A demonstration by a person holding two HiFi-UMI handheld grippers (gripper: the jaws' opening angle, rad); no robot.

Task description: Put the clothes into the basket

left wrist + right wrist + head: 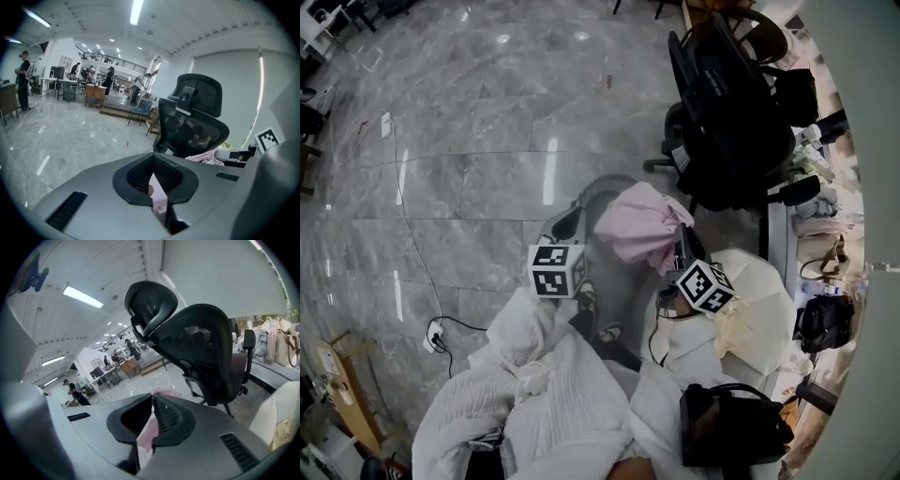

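- left gripper (153,183): jaws pressed almost together on a thin fold of the pink garment (159,199); the cloth sits pinched between the pads.
- right gripper (151,420): jaws nearly closed, clamping another fold of the pink garment, and a little of the cloth pokes out past the tips.
- in the head view the pink garment hangs bunched at frame centre, between the two grippers and off the grey marble floor (487,141).
- a black office chair (722,122) stands just up and right of the garment, with its seat edge close to the cloth.
- a cream bag (759,314) lies just right of the right gripper, and a black bag (731,427) sits at the lower right.
- a heap of white clothes (553,394) fills the lower centre, below both grippers.
- bare floor opens to the left and upper left, crossed only by a thin white cable (408,225).
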